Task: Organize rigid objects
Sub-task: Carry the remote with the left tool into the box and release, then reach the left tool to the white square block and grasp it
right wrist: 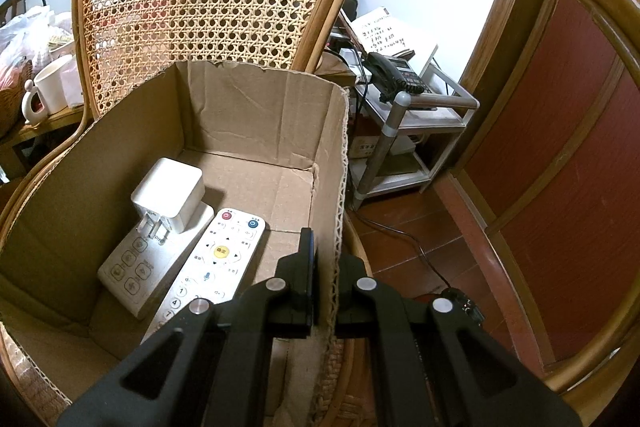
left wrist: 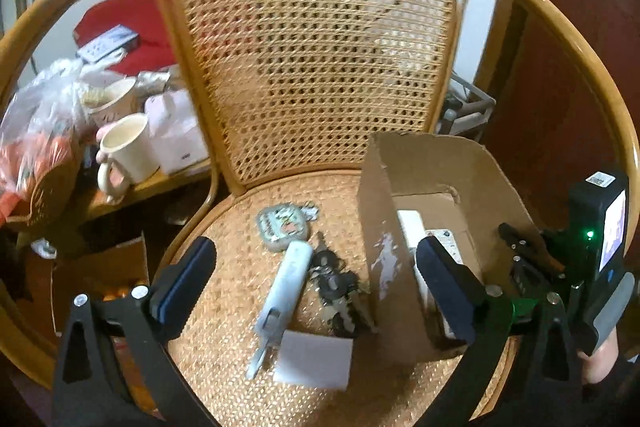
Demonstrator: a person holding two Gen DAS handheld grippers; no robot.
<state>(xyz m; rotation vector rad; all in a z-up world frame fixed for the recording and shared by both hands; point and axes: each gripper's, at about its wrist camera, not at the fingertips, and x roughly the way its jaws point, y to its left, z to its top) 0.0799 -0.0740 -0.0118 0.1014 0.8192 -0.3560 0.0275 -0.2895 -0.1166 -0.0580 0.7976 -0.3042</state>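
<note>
A big rattan chair (left wrist: 312,39) holds everything, its woven seat spread out ahead of the left gripper (left wrist: 316,267). That gripper hangs wide open over the seat, gripping nothing. To its right stands an open cardboard box (left wrist: 400,187), and the right gripper (right wrist: 326,267) is pinched tight on the box's right wall, one finger inside, one outside. Inside the box, left of that gripper, lie a white remote (right wrist: 212,263), a flatter white remote (right wrist: 140,267) just beside it, and a white charger plug (right wrist: 168,195) resting on the flatter one. Between the left gripper's fingers lie a pale blue utility knife (left wrist: 280,291), a white card (left wrist: 314,359), a bunch of keys (left wrist: 336,291) and, farther ahead, a tape measure (left wrist: 282,227).
</note>
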